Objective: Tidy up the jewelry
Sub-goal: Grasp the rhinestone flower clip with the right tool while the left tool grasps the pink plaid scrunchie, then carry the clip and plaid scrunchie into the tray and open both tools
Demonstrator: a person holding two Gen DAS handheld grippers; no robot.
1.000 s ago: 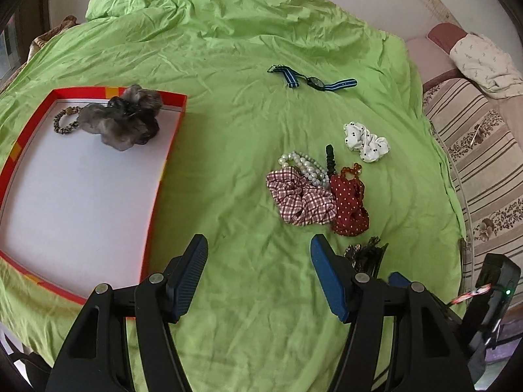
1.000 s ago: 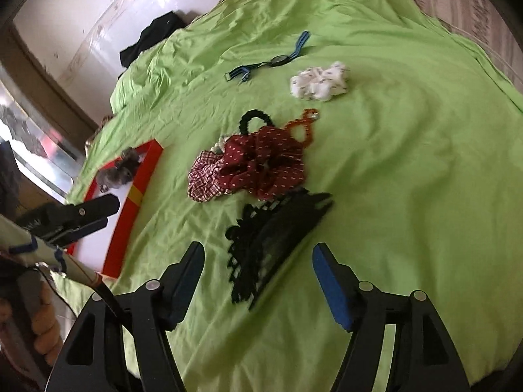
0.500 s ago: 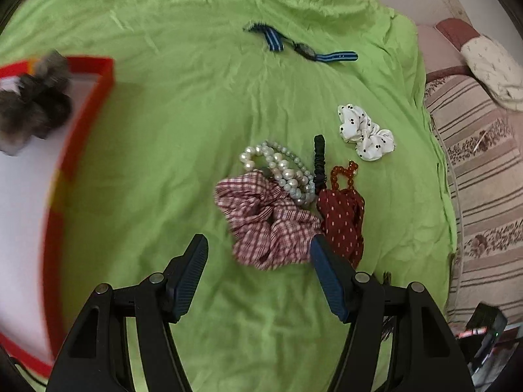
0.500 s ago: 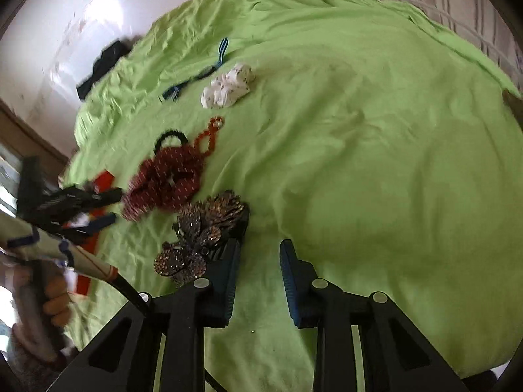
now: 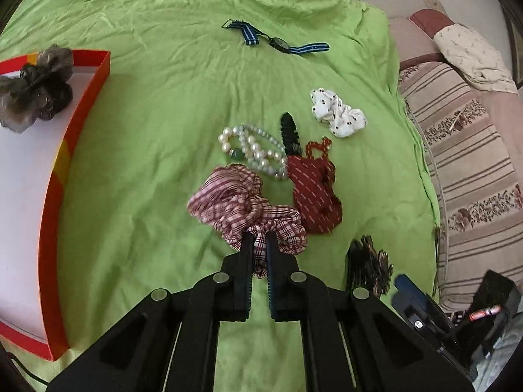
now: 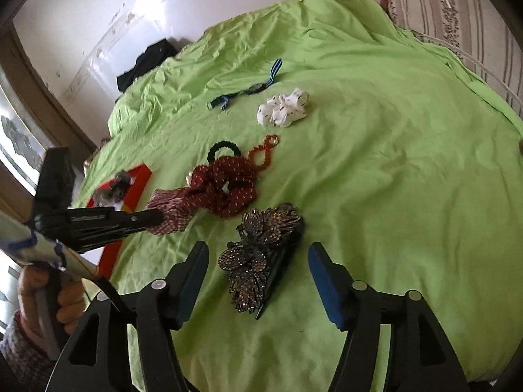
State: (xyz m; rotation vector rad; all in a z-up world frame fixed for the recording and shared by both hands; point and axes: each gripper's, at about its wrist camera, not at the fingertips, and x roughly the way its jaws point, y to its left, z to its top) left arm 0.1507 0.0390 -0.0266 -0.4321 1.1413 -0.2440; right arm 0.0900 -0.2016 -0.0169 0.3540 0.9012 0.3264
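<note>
My left tongs (image 5: 259, 245) are clenched on the near edge of the checked pink scrunchie (image 5: 242, 205), which lies mid-sheet on the green bedsheet (image 5: 147, 163). My left camera alone shows the pearl bracelets (image 5: 251, 152) at its twelve o'clock; from the right they hide behind the dark red scrunchie (image 6: 224, 186). My right tongs (image 6: 258, 274) are opening, released, the beaded butterfly hair clip (image 6: 261, 254) lying loose between the fingers. The red tray (image 5: 55, 176) sits at nine o'clock, holding a grey scrunchie (image 5: 36, 88). My left hand (image 6: 49, 297) shows only in the right view.
</note>
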